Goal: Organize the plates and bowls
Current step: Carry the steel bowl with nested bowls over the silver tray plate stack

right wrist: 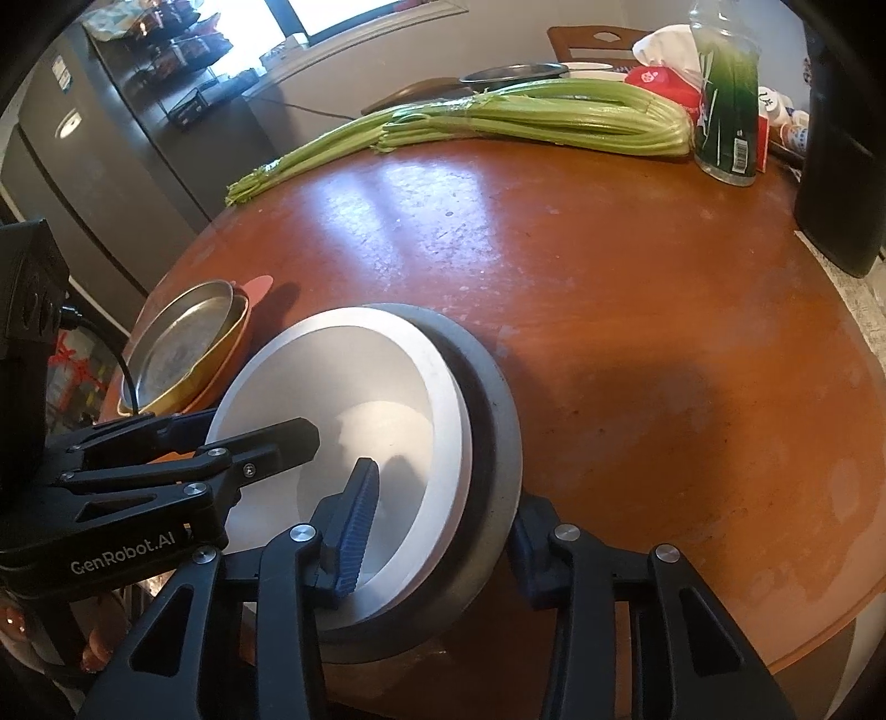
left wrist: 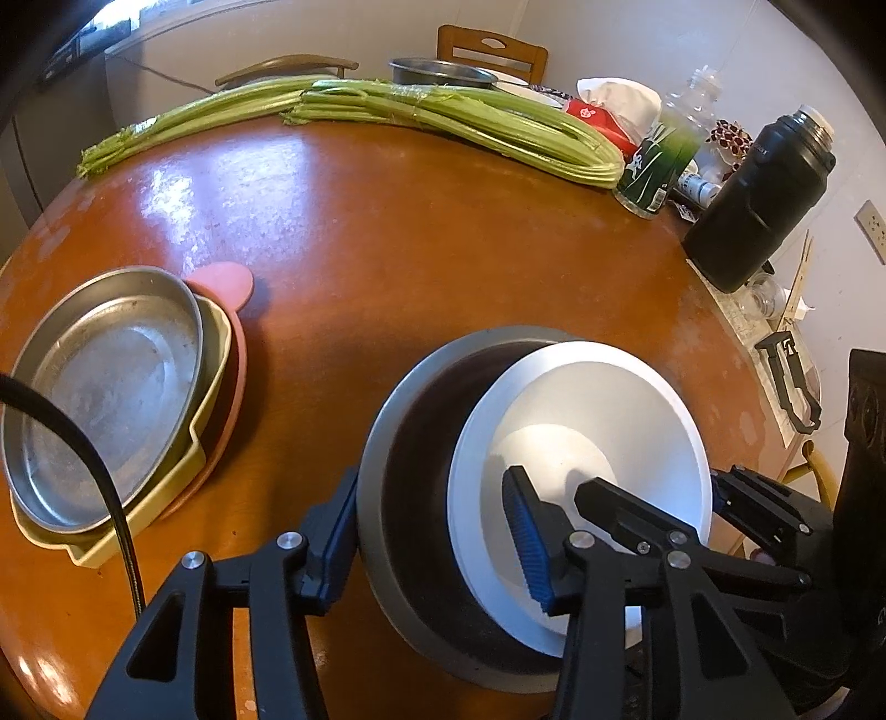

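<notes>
A white bowl point(left wrist: 609, 410) sits tilted inside a larger grey bowl point(left wrist: 410, 443) at the near edge of the round brown table point(left wrist: 443, 249). My left gripper point(left wrist: 432, 476) clamps their left rims, with one finger outside the grey wall and the blue pad inside the white bowl. My right gripper point(right wrist: 443, 487) is shut the same way on the right rims of the white bowl point(right wrist: 387, 376) and the grey bowl point(right wrist: 498, 410). Each gripper shows in the other's view: the right gripper point(left wrist: 653, 482) and the left gripper point(right wrist: 255, 426). To the left, a metal plate point(left wrist: 111, 387) lies in a yellow dish point(left wrist: 216, 354) on a pink plate point(left wrist: 221, 277).
Long celery stalks point(left wrist: 387, 111) lie across the far side. A green-labelled bottle point(left wrist: 659, 160), a black flask point(left wrist: 758, 199), a tissue pack and small items crowd the far right. A metal pan point(left wrist: 443, 72) and a wooden chair point(left wrist: 493, 52) stand behind. A fridge point(right wrist: 111, 144) is left.
</notes>
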Demonstrator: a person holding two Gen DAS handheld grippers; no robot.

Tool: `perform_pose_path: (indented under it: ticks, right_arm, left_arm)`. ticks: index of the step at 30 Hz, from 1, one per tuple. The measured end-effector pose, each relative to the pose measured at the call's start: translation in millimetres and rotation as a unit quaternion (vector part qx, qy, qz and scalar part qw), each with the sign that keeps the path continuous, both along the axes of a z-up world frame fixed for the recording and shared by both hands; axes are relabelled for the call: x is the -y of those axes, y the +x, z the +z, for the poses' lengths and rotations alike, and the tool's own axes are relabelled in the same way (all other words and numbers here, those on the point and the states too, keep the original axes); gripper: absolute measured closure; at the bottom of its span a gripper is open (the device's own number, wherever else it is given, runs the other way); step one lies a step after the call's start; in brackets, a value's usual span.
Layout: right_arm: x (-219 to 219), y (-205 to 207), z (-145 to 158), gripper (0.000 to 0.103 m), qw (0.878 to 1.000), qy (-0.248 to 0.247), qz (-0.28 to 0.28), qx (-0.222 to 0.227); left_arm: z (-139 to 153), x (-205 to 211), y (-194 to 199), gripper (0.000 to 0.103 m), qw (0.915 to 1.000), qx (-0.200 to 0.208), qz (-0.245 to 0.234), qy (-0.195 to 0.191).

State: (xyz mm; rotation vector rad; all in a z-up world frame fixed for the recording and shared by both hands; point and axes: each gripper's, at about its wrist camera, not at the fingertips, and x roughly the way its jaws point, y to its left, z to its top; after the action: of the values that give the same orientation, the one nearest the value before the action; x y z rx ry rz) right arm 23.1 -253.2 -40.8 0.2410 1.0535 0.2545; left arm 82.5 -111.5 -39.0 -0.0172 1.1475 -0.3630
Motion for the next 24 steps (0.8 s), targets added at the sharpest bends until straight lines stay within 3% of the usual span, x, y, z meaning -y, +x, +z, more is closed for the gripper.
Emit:
perform_pose_path:
  ticks: [24]
  right_arm:
    - [-10, 5, 20, 0.059, 1.0, -0.01, 0.017, 0.021]
  left_arm:
    - [19, -13, -2, 0.054, 0.9997, 0.021, 0.012, -0.001]
